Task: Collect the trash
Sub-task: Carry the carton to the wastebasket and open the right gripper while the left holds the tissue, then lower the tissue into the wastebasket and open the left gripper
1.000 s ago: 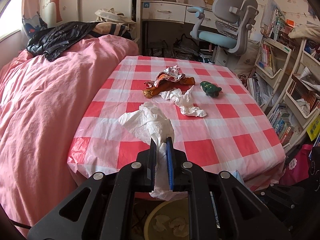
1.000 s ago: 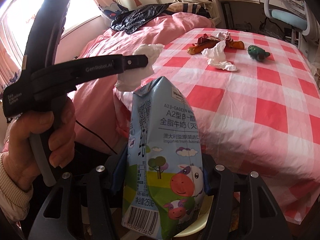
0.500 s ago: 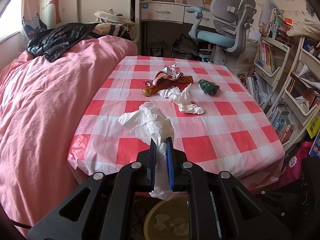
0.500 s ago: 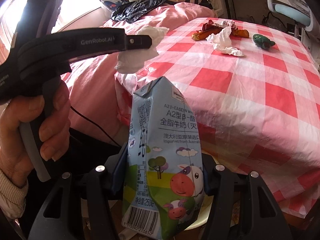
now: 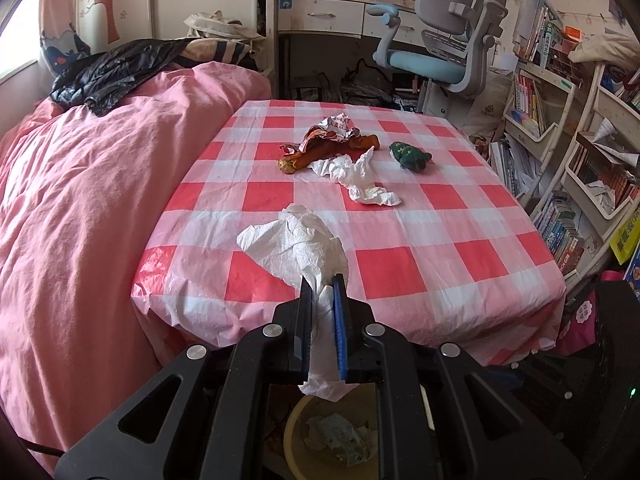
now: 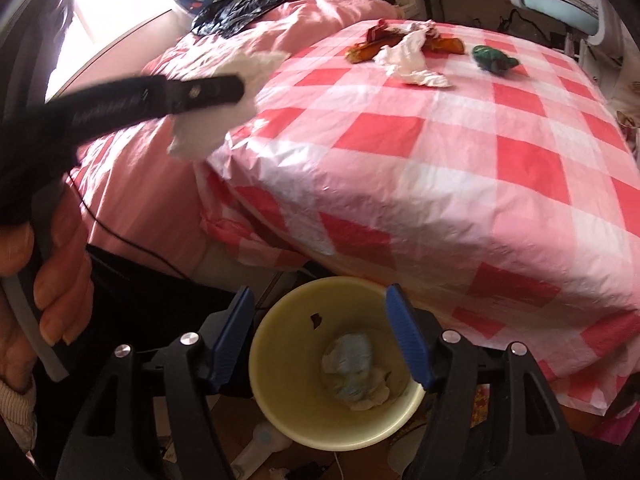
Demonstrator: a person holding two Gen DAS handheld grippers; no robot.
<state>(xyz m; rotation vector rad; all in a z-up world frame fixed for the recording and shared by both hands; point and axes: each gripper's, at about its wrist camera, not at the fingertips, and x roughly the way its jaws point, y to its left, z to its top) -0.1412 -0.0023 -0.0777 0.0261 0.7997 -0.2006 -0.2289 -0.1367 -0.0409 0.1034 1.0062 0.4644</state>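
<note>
Left wrist cam sits off the table's [image 5: 400, 216] near edge, looking along it toward the far desk. Right wrist cam is lower, tilted down over the bin [image 6: 332, 364]. The 2 views share table, bin, bed.

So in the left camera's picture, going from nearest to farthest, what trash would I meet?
Yellow bin → white tissue pinched in the left hand-held gripper → crumpled tissue on the tablecloth → green wrapper → red-and-white wrapper.
</note>
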